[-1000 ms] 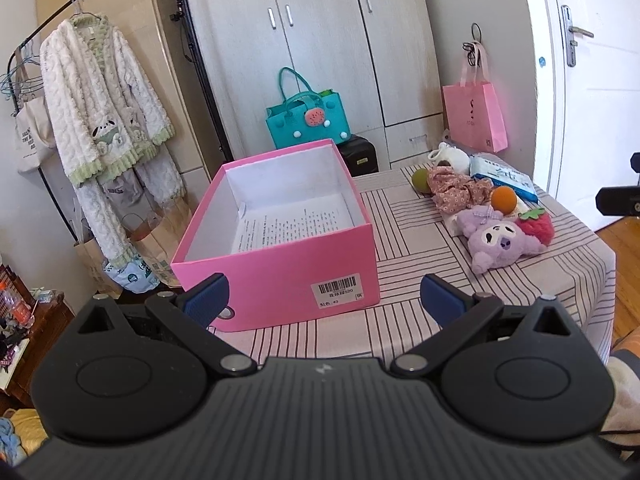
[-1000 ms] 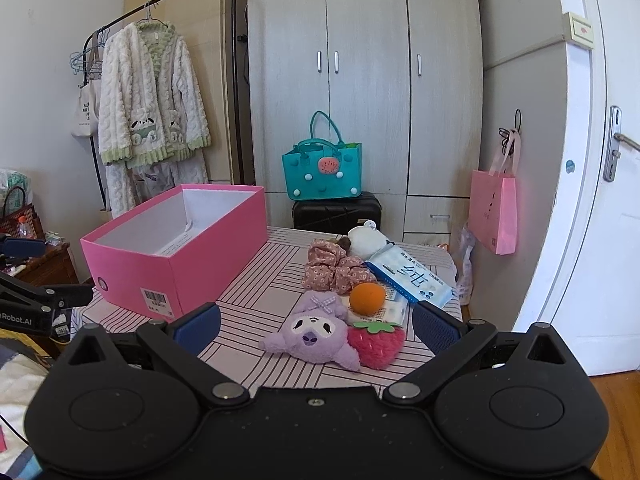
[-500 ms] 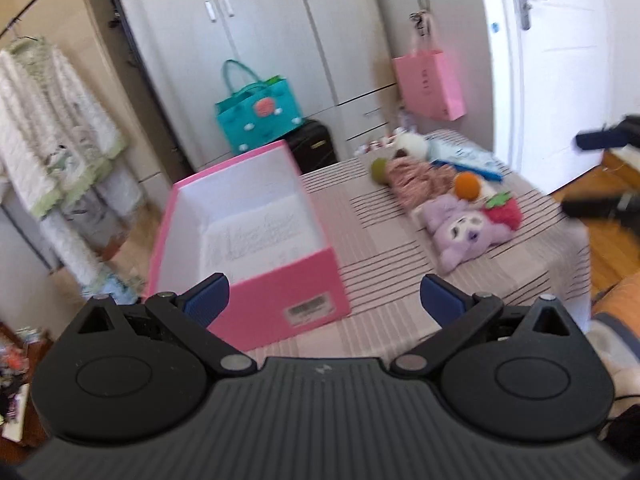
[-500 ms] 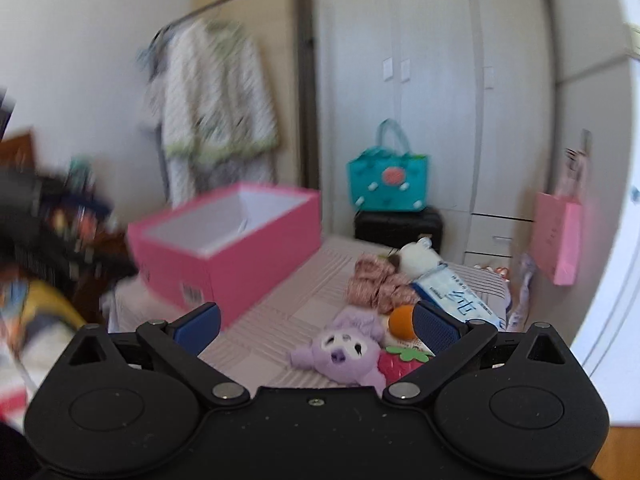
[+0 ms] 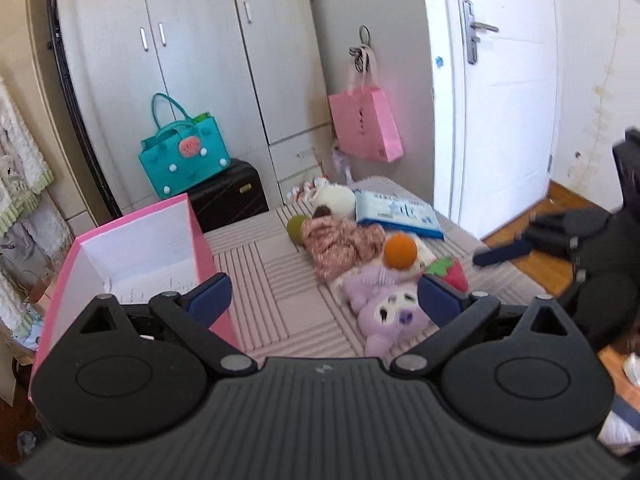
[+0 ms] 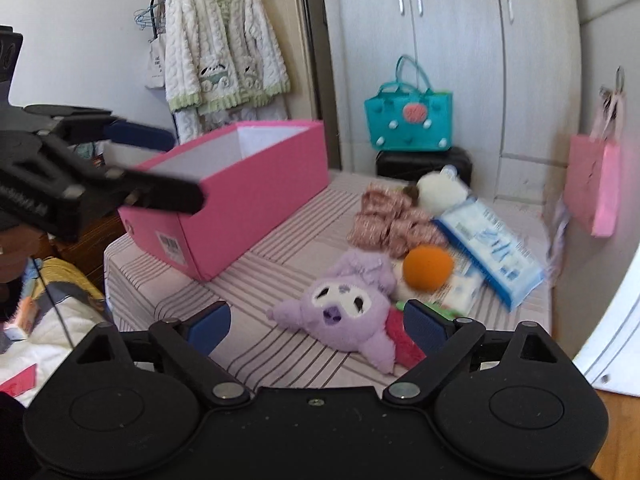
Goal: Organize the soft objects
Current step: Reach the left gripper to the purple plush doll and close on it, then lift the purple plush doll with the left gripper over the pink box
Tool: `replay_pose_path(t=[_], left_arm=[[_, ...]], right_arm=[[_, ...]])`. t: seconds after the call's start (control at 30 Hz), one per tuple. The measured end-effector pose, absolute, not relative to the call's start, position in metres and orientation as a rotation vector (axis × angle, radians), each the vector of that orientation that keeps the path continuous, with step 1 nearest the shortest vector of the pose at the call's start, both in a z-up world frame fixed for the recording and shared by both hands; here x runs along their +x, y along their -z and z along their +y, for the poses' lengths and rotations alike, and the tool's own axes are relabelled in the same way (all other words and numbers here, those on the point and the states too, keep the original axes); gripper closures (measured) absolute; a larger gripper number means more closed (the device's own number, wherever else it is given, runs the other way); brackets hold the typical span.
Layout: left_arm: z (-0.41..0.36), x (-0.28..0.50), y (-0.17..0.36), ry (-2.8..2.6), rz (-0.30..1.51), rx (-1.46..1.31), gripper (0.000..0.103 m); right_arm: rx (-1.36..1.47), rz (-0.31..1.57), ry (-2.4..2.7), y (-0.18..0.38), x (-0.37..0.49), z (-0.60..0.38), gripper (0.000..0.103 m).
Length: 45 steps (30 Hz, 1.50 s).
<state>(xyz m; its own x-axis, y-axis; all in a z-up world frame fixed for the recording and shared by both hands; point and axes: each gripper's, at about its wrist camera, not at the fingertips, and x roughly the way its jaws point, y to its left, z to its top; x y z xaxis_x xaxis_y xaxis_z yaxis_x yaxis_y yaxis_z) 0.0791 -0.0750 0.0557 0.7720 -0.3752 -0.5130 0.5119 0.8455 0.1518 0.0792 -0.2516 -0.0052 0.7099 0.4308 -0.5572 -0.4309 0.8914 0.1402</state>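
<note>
An open pink box (image 5: 132, 256) (image 6: 248, 184) stands on the left of a striped table (image 5: 280, 280). Soft things lie in a heap on the right: a purple plush (image 5: 390, 312) (image 6: 344, 308), a red strawberry plush (image 5: 450, 272), an orange ball (image 5: 400, 250) (image 6: 426, 268), a pink floral scrunchie bundle (image 5: 340, 240) (image 6: 390, 220), a white plush (image 5: 336, 200) (image 6: 438, 192) and a green ball (image 5: 296, 229). My left gripper (image 5: 322, 300) is open and empty, above the table between box and heap. My right gripper (image 6: 316, 326) is open and empty, just in front of the purple plush.
A blue-white wipes pack (image 5: 398, 216) (image 6: 490, 240) lies beside the toys. A teal bag (image 5: 182, 156) on a black case, a hanging pink bag (image 5: 366, 124), wardrobes and a white door stand behind. A clothes rack with a robe (image 6: 220, 48) is at the left.
Both grippers have swung toward the toy heap and come closer to it. Each gripper now shows in the other's view. Jaws stay open and empty.
</note>
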Motion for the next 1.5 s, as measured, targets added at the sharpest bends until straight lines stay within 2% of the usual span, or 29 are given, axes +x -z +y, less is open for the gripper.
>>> replay_pose_path(t=[0.53,0.57,0.6,0.67,0.77,0.87,0.93,0.97,1.33,1.5], left_arm=[[-0.119,0.122,-0.006,0.551,0.568,0.320,0.004],[-0.120,0.126,-0.003,0.559,0.583,0.301,0.009],[-0.120,0.129,0.001,0.567,0.600,0.281,0.022],[-0.121,0.130,0.008,0.593,0.618,0.271,0.038],[-0.129,0.123,0.024,0.595,0.638,0.312,0.040],[-0.127,0.128,0.032,0.585,0.679,0.281,0.041],[-0.124,0.133,0.034,0.588,0.693,0.242,0.048],[-0.122,0.135,0.034,0.602,0.701,0.221,0.055],[-0.114,0.145,0.040,0.598,0.780,0.097,0.055],[-0.113,0.145,0.041,0.601,0.777,0.079,0.061]], right_arm=[[0.013,0.681,-0.564,0.047,0.126,-0.259,0.031],[-0.010,0.683,-0.560,0.049,0.126,-0.257,0.033],[-0.030,0.685,-0.559,0.051,0.127,-0.256,0.035],[-0.100,0.683,-0.549,0.055,0.124,-0.253,0.049],[-0.176,0.668,-0.560,0.058,0.118,-0.253,0.050],[-0.133,0.674,-0.561,0.057,0.120,-0.261,0.050],[-0.124,0.682,-0.565,0.058,0.124,-0.261,0.048],[-0.128,0.683,-0.560,0.059,0.124,-0.260,0.048],[-0.083,0.697,-0.556,0.062,0.133,-0.256,0.049],[-0.078,0.701,-0.543,0.061,0.134,-0.254,0.051]])
